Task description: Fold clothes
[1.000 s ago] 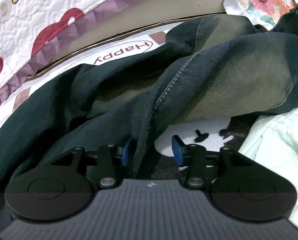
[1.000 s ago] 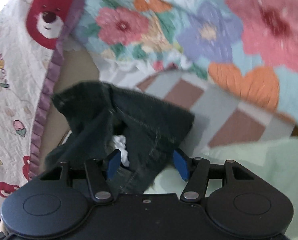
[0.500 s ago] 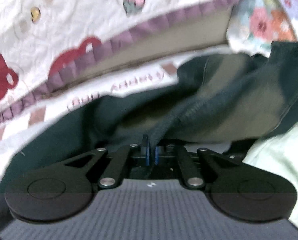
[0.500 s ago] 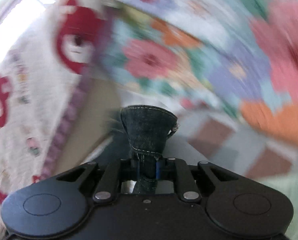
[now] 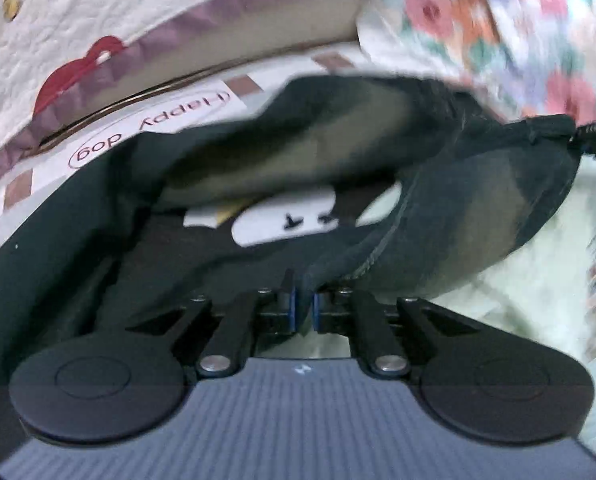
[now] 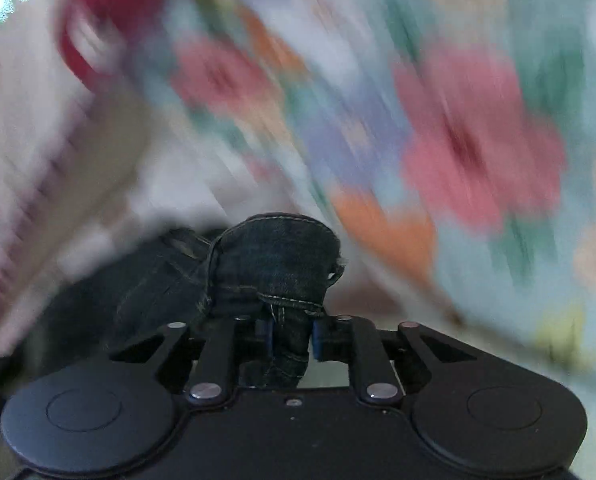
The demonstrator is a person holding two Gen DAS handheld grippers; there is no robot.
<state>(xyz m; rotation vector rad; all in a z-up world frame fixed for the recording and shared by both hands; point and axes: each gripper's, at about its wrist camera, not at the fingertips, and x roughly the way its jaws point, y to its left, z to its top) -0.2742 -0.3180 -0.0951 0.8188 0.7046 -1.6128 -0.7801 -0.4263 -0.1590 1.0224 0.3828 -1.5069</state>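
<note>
Evidently both tools have hold of the same dark blue denim garment with pale stitching [image 5: 478,216], most likely jeans, so that it can be raised off the bedding and spread before any fold is laid. At the bottom centre of the left wrist view, the left gripper [image 5: 304,306] has its blue pads nearly together on a thin pinch of the denim's seamed edge; from there the cloth runs up and right across the frame in a sagging bridge, which suggests it is hanging between two holds rather than lying flat. Under that sag, mid-frame, a white sheet printed with brown squares and the words "Happy dog" [image 5: 149,140] shows through. A white quilt with red shapes and a purple border [image 5: 77,40] fills the upper left, a flowered quilt in pink, orange and teal [image 5: 518,20] the upper right.

In the right wrist view, the right gripper [image 6: 291,330] has a thick stitched bunch of the denim between its pads; the jaws are opening a little, yet the wad fills the gap. The blurred background hints at a quick swing, so a loose grip could let that bulky hem slip.
</note>
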